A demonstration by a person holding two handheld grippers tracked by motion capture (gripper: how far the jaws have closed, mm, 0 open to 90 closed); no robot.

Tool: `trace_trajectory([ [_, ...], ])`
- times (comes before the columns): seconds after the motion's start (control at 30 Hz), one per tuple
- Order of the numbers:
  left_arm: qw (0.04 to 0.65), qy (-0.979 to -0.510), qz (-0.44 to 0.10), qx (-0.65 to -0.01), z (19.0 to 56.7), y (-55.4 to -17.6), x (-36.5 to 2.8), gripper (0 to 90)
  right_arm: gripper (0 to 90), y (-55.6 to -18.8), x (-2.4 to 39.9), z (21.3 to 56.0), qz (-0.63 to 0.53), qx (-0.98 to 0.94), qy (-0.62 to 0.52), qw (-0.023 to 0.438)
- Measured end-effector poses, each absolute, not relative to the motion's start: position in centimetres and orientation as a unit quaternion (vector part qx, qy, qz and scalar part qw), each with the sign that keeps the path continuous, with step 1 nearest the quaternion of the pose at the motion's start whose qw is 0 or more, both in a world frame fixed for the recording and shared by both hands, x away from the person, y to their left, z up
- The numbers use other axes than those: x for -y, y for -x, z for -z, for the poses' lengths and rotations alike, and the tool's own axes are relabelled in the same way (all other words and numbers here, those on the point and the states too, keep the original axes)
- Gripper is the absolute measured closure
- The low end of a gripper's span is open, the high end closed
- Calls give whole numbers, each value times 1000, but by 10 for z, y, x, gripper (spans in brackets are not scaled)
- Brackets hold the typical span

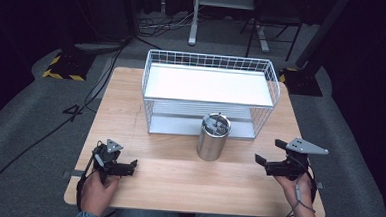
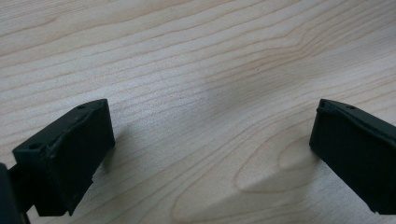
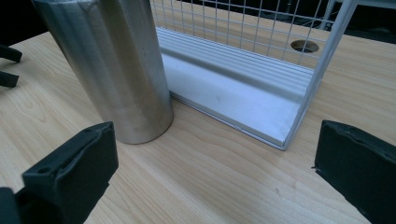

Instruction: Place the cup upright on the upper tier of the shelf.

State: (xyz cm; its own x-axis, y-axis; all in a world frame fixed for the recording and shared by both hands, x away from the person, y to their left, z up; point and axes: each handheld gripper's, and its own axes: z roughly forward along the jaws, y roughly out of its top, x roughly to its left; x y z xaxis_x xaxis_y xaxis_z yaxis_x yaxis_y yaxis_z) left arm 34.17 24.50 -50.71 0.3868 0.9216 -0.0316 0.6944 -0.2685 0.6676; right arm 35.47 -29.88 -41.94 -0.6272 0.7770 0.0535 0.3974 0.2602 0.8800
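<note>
1. Steel canister (image 1: 213, 136) stands upright mid-table, just before the wire rack (image 1: 209, 92), between both grippers.
2. Right gripper (image 1: 269, 153): jaws spread wide, empty, canister nearby.
3. Left gripper (image 1: 128, 166): jaws spread, holding nothing, low over the table (image 1: 177, 183).

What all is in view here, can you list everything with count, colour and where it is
metal canister: one, silver, upright at table centre, just in front of the rack
wire rack: one, white, two-tier, far half of the table
table: one, light wood, under everything
cables: several, black, on the grey floor at left
hazard-striped base: one, black and yellow, floor beyond the table's far left corner
left gripper: one, black, near left of the table, jaws apart, empty
right gripper: one, black, near right, jaws apart, empty, towards the canister
</note>
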Motion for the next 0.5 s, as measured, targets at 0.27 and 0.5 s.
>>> trace_trajectory([
  [0.27, 306, -774, -186, -522, 507, -342, -245, 3, 0, -362, 286, 413, -475, -775, -367, 199],
  [0.5, 306, -774, -187, -522, 507, -341, -245, 3, 0, -371, 267, 406, -477, -783, -348, 196],
])
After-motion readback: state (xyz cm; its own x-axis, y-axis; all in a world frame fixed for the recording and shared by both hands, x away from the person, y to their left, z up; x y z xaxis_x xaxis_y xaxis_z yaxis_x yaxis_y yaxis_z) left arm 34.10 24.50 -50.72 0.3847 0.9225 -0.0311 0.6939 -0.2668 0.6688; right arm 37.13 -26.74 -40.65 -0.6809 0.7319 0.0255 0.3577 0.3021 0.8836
